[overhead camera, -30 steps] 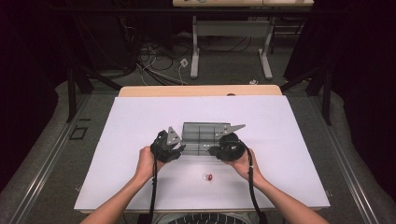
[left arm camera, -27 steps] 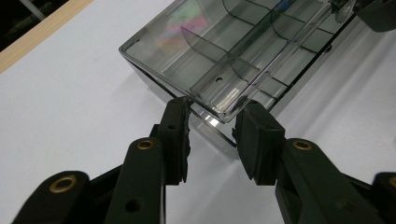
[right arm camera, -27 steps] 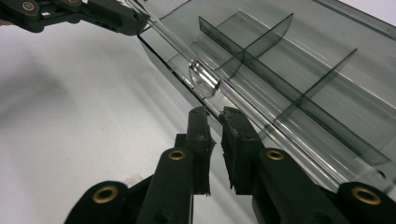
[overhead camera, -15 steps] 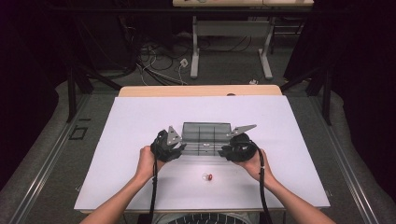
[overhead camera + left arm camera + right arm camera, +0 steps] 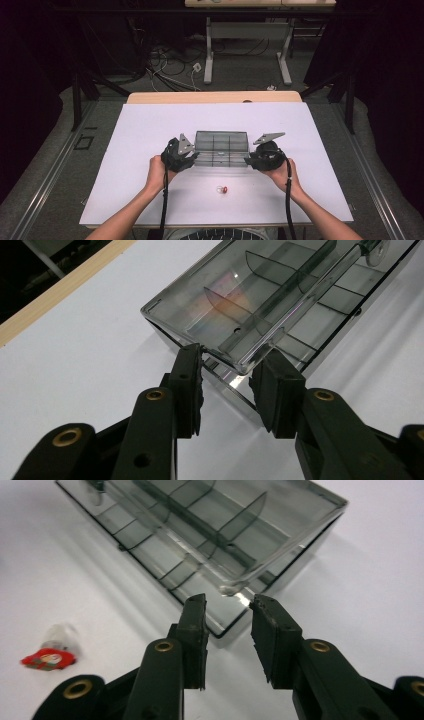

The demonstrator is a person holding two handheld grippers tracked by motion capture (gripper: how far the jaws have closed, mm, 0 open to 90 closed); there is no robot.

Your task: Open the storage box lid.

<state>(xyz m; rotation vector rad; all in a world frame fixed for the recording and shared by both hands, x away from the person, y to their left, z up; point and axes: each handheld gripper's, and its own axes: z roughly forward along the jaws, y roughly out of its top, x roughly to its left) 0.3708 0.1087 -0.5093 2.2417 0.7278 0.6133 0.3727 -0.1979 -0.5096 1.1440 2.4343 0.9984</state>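
Your left gripper (image 5: pixel 225 390) and right gripper (image 5: pixel 227 630) both stand apart—unclamped—one at each near corner of the clear compartment box (image 5: pixel 221 148), whose long axis runs straight between them, equally near.

Lab or studio, black curtains (image 5: pixel 385 75), floor cables (image 5: pixel 165 70), white worktable (image 5: pixel 150 125)
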